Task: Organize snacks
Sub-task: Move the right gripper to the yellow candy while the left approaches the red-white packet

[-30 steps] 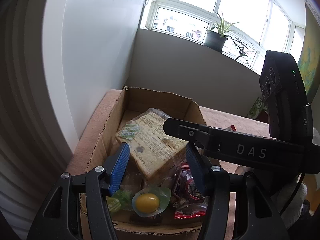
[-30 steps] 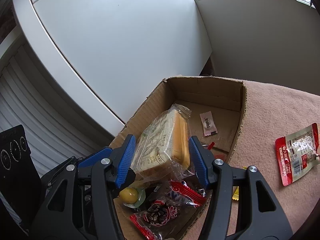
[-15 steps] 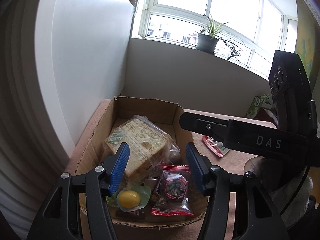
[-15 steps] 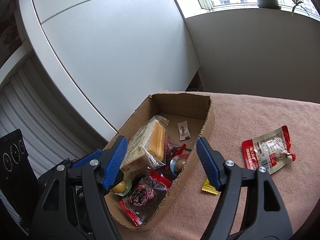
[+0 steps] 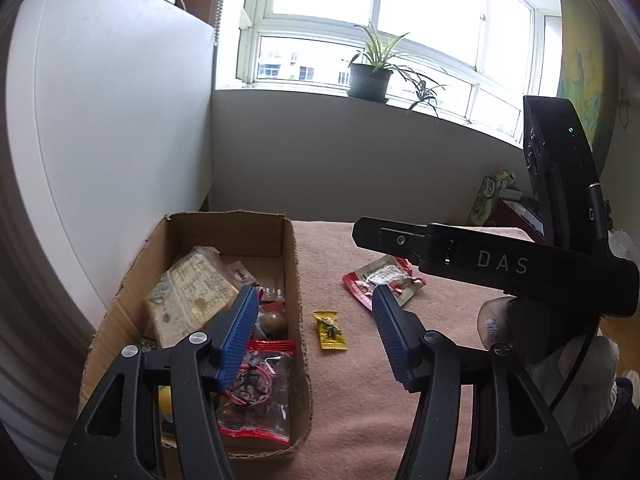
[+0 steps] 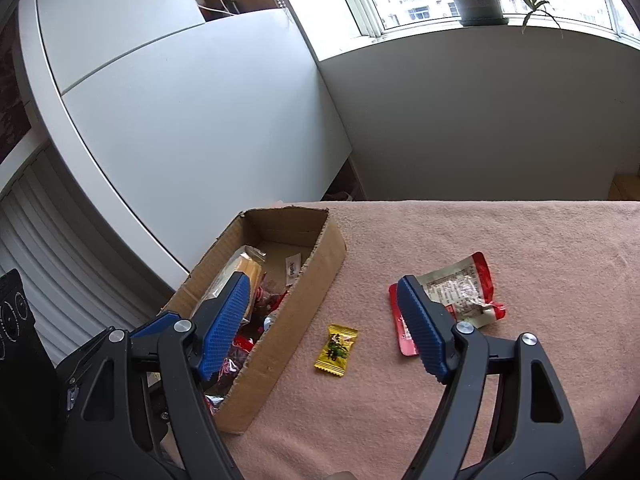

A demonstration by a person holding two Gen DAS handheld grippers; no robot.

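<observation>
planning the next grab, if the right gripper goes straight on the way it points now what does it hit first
Probably the small yellow wrapped candy on the pink cloth-covered table: it lies between the open jaws of the right gripper, beside the brown cardboard box. Depth is uncertain; bare cloth could come first.

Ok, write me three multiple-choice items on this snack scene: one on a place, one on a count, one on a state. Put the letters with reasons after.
1. Where does the yellow candy lie?
A. inside the cardboard box
B. on the pink cloth beside the box
C. on the windowsill

2. How many snacks lie on the cloth outside the cardboard box?
A. none
B. two
C. five

3. How do the jaws of the right gripper stand?
A. open and holding nothing
B. shut on the candy
C. shut on the box wall

Answers: 1 B, the candy rests on the pink cloth just clear of the box wall. 2 B, only the candy and the red and silver packet lie there. 3 A, the blue pads stand wide apart with nothing between them.
</observation>
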